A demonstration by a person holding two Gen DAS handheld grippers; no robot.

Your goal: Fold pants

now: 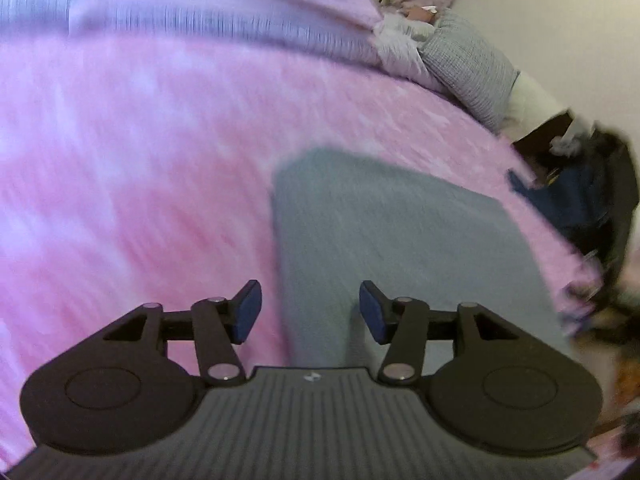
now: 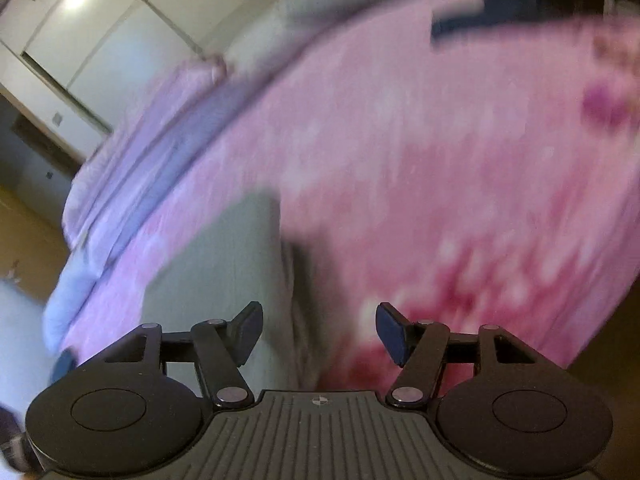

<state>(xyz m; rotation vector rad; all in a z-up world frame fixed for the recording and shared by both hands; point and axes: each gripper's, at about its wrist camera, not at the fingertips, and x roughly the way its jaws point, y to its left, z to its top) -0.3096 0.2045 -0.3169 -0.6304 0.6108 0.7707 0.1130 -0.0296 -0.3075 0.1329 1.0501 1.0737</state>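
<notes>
- Left wrist view: the left gripper [image 1: 310,312] is held above the bed with its jaws apart and nothing between its blue pads [image 1: 248,312]; no fabric is touched by them.
- The grey pants [image 1: 400,248] are seen lying flat on the pink bedspread [image 1: 140,180] as a folded, roughly rectangular shape, placed toward the bed's right edge and reaching down under the gripper.
- Along the far edge of the bed a lilac folded blanket [image 1: 224,4] is laid, and at the far right corner a grey textured pillow [image 1: 472,64] is propped against a pale wall [image 1: 560,20].
- Beyond the right edge of the bed a dark heap of things [image 1: 592,200] is made out; the blur keeps it from being identified.
- Right wrist view: the right gripper [image 2: 320,334] is likewise held open over the bed, its pads clear of everything.
- The pants [image 2: 224,264] are seen here below and left of the gripper, near the bedspread's [image 2: 440,160] left edge, with a dark fold line along their right side.
- The blanket [image 2: 132,184] is stacked along the left edge, and white wardrobe doors [image 2: 100,28] and a brownish floor [image 2: 24,240] are shown behind it.
- The whole picture is smeared by motion blur, so finer detail cannot be told.
</notes>
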